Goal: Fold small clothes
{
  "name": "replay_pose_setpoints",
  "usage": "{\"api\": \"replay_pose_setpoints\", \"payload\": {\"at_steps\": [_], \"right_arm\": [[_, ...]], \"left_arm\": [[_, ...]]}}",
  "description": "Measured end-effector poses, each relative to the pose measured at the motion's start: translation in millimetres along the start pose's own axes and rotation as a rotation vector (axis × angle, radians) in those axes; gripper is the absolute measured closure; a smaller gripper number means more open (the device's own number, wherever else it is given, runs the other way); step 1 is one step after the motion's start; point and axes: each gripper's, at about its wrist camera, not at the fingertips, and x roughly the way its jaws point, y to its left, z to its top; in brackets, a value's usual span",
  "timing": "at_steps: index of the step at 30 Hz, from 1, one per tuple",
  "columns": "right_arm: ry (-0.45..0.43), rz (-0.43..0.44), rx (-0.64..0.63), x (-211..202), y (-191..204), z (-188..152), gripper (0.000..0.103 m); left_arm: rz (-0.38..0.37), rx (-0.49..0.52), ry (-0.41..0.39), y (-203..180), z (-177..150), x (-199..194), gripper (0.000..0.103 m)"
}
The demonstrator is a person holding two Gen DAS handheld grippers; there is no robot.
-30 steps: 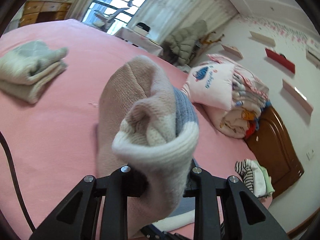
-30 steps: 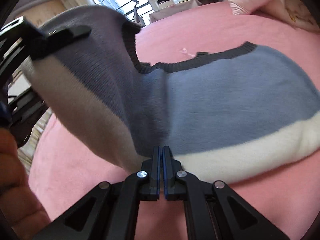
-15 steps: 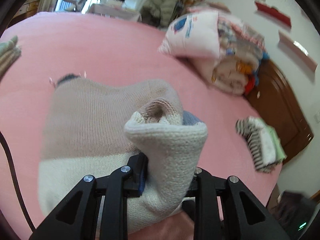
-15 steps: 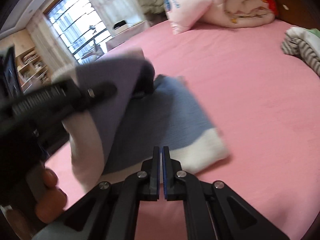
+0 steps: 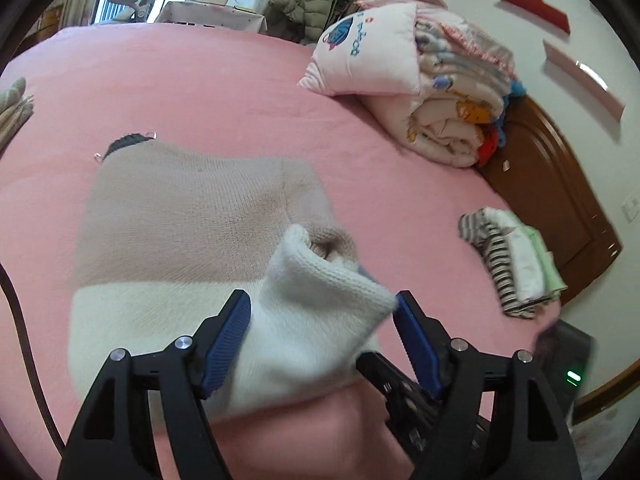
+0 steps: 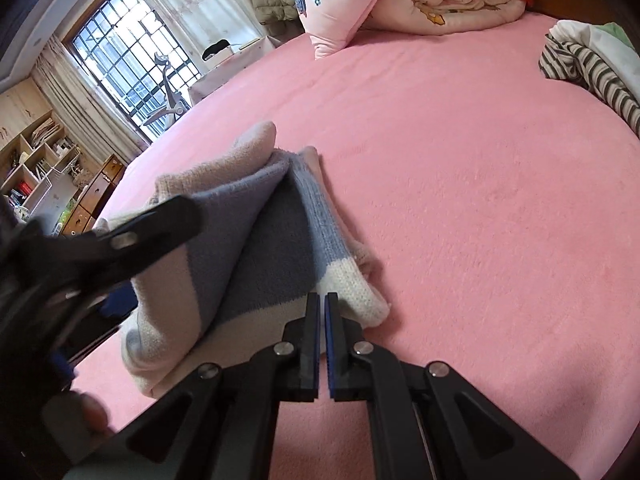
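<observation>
A: Sweater (image 5: 192,216), knitted, small: beige upper band, cream lower band, blue showing on the inner face, dark ribbed collar at 11 o'clock in the left wrist view. Where does it lie?

B: Folded over on the pink bed sheet (image 5: 208,80), at the middle of the left wrist view, a cream corner raised toward 5 o'clock.

A: Left gripper (image 5: 322,312)?

B: Jaws have just been opening and now stand wide. The raised cream corner sits between the blue pads (image 5: 228,336), loose, not pressed. In the right wrist view the same gripper (image 6: 132,236) shows at 9 o'clock, over the fold.

A: Right gripper (image 6: 322,300)?

B: Clenched, jaws nearly touching, nothing between them; its tips are at the cream hem, where blue meets cream (image 6: 256,248).

A: Other entries, working outward.

B: Striped folded clothes (image 5: 512,260), at 3 o'clock, well apart from the sweater. Pink pillow (image 5: 368,56) and rolled quilt (image 5: 452,120), at 1 o'clock, the pillow leaning on the quilt. Wooden headboard (image 5: 560,200), behind them at 2 to 3 o'clock. Barred window (image 6: 128,68), at 10 o'clock in the right wrist view, with shelves (image 6: 32,160) below left.
</observation>
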Motion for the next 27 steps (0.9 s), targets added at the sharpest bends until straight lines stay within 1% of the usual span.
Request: {"api": "replay_pose_setpoints", "payload": {"at_steps": [2,3,4,6,8,10,12,14,16,18,20,22,24,25,27], "right_arm": [[0.000,0.006,0.003,-3,-3,5,0.101],[0.000,0.016,0.008,-5,-5,9,0.101],[-0.002,0.029,0.014,-8,-6,12,0.101],[-0.008,0.063,0.029,-16,-9,21,0.101],[-0.022,0.078,0.026,-25,-8,29,0.101],[-0.043,0.091,-0.017,-32,1,44,0.101],[-0.049,0.111,-0.063,-33,13,59,0.101],[-0.022,0.159,-0.109,-28,28,78,0.101],[0.002,0.196,-0.156,-16,42,97,0.101],[0.031,0.208,-0.205,1,53,113,0.101],[0.104,0.224,-0.238,27,58,131,0.101],[0.206,0.254,-0.233,58,56,142,0.101],[0.266,0.234,-0.246,84,52,146,0.101],[0.281,0.173,-0.260,96,48,145,0.101],[0.312,0.113,-0.254,114,38,142,0.103]], "left_arm": [[-0.014,-0.003,-0.027,1,2,-20,0.029],[0.001,0.003,-0.051,2,2,-28,0.029],[0.027,0.008,-0.071,4,4,-34,0.026],[0.113,0.014,-0.111,9,7,-42,0.026],[0.146,-0.001,-0.123,17,10,-41,0.026],[0.129,-0.042,-0.101,25,12,-31,0.026],[0.088,-0.084,-0.076,30,12,-16,0.026],[0.039,-0.096,-0.056,27,11,0,0.026],[0.027,-0.092,-0.038,20,10,14,0.026],[0.005,-0.095,-0.027,16,7,25,0.026],[0.003,-0.098,-0.016,15,6,37,0.026],[0.008,-0.098,-0.009,16,3,45,0.026],[0.020,-0.076,-0.017,13,-1,52,0.026],[0.029,-0.058,-0.023,10,-4,54,0.026],[0.066,0.001,-0.025,1,-10,62,0.026]]}}
